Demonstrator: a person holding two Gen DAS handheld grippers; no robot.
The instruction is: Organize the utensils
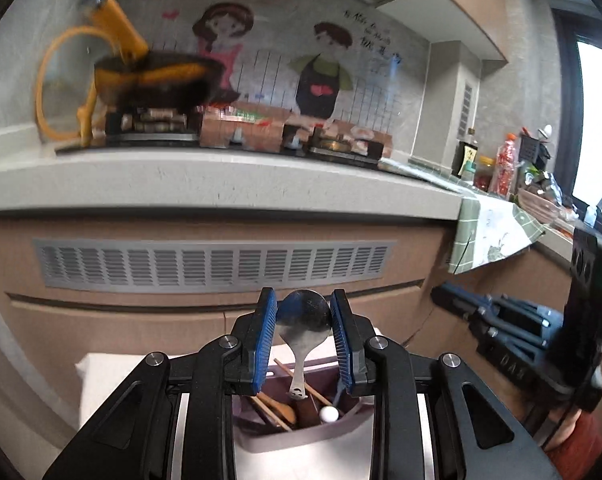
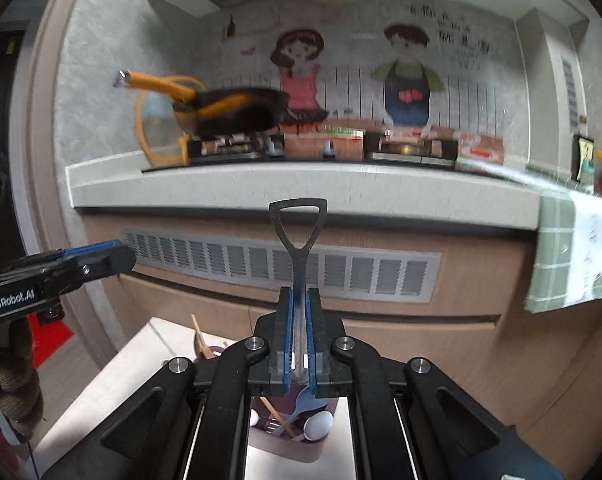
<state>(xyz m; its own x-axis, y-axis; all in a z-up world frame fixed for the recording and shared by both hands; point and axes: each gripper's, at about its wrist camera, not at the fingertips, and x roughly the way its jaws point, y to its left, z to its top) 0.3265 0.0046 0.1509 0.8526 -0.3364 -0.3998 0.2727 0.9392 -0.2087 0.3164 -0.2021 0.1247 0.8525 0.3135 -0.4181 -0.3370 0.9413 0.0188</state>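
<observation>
Spoon (image 1: 303,322) upright, bowl up, seemingly clamped in left claw (image 1: 303,344).

"GenRobot.AI" stands in white letters on the black body of the left gripper (image 2: 101,258), at nine o'clock in the right wrist view. Handwritten characters sit at one o'clock on the wall mural (image 2: 405,72), too blurred to read. Bottle labels are also illegible.

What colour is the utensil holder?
Dusty mauve-purple utensil holder, clearest in the left wrist view.
</observation>
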